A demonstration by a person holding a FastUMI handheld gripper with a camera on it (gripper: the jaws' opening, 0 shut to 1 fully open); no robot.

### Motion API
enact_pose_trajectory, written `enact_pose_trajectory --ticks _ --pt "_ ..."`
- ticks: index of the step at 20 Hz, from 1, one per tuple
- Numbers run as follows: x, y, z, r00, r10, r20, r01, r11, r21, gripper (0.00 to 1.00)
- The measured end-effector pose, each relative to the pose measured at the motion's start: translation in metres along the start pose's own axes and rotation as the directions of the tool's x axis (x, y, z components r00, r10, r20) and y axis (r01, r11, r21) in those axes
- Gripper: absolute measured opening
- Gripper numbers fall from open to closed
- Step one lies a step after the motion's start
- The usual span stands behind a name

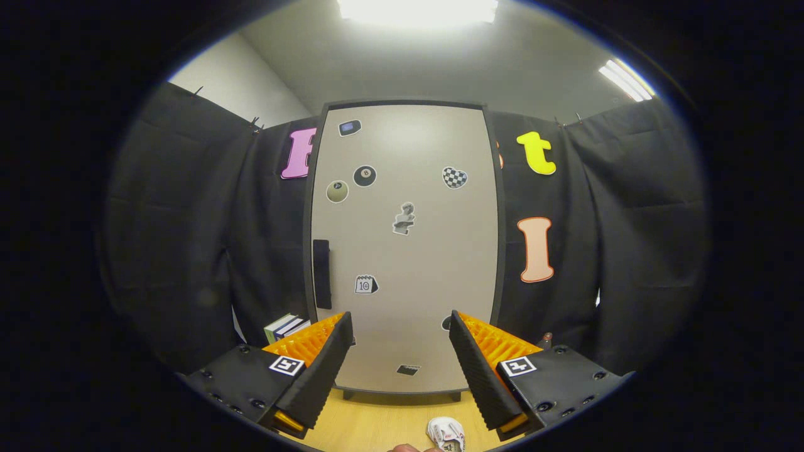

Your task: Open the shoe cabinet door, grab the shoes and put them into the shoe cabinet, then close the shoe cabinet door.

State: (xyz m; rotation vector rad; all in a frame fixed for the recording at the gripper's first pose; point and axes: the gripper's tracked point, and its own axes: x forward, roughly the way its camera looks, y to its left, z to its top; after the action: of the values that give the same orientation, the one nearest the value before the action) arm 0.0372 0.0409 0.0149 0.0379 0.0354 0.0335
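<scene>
Gripper view looks straight at the shoe cabinet [402, 263], which stands upright on the far side of a wooden bench [383, 420], against the black cloth wall. Its pale door [433, 251] is closed, set in a dark frame, with a dark vertical handle [321, 274] on its left edge and several small stickers scattered over it. The hand-held gripper [399, 370] hangs in front of the door's lower half with its fingers spread wide and nothing between them. A small white shoe [446, 434] lies on the bench at its near edge, below and between the fingers, closer to the right one, well apart from the cabinet. A few books [286, 326] stand beside the cabinet's lower left corner, just beyond the left finger.
</scene>
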Motion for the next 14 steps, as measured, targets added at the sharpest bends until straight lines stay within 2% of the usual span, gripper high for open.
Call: enact_pose_trajectory --ticks 9,14 --pt "0.063 0.066 0.042 0.995 0.086 0.059 -0.083 0.995 -0.047 0.97" --pt "0.109 0.105 0.048 0.989 0.120 0.088 -0.112 0.989 -0.096 0.97"
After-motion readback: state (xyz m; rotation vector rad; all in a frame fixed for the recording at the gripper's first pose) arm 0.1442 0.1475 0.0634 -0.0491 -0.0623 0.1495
